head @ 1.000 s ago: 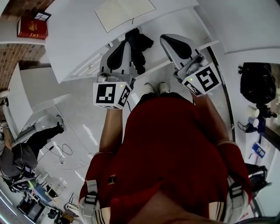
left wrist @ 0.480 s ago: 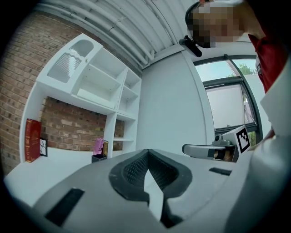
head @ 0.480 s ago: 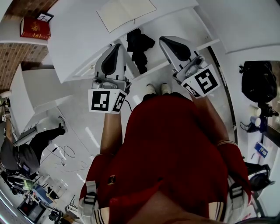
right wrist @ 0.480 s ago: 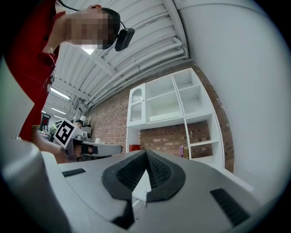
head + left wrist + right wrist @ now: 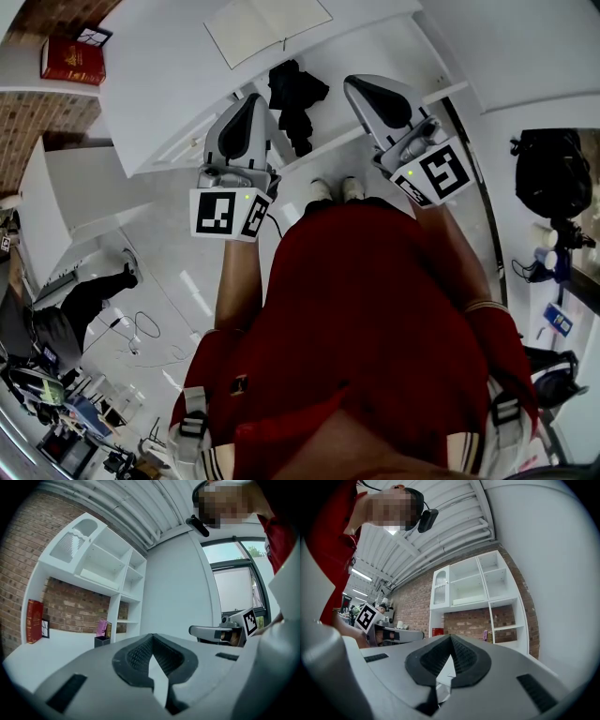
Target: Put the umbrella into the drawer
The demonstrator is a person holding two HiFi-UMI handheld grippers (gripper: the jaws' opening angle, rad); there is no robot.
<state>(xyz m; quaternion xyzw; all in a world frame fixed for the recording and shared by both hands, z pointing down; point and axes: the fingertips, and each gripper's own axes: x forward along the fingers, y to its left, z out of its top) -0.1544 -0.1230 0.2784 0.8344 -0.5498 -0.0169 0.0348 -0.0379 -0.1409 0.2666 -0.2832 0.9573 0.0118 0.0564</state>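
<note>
A black folded umbrella [image 5: 296, 94] lies in the open white drawer [image 5: 361, 54], in the head view between the two grippers. My left gripper [image 5: 251, 101] hangs just left of it, jaws shut with nothing in them, apart from the umbrella. My right gripper [image 5: 362, 86] hovers over the drawer's right part, also shut and holding nothing. In the left gripper view the shut left gripper [image 5: 152, 641] points level at a white wall, with the right gripper [image 5: 220, 632] beside it. In the right gripper view the shut right gripper [image 5: 451, 641] faces the shelves.
A pale notebook [image 5: 267, 28] lies on the white top above the drawer. A red book [image 5: 70, 59] stands at the far left against brick. White shelving [image 5: 103, 564] rises behind. A black bag [image 5: 553, 173] sits right; a seated person [image 5: 56, 328] is lower left.
My left gripper has drawn back to the left, off the umbrella that it overlapped before. The umbrella stays in the drawer. The right gripper has kept still.
</note>
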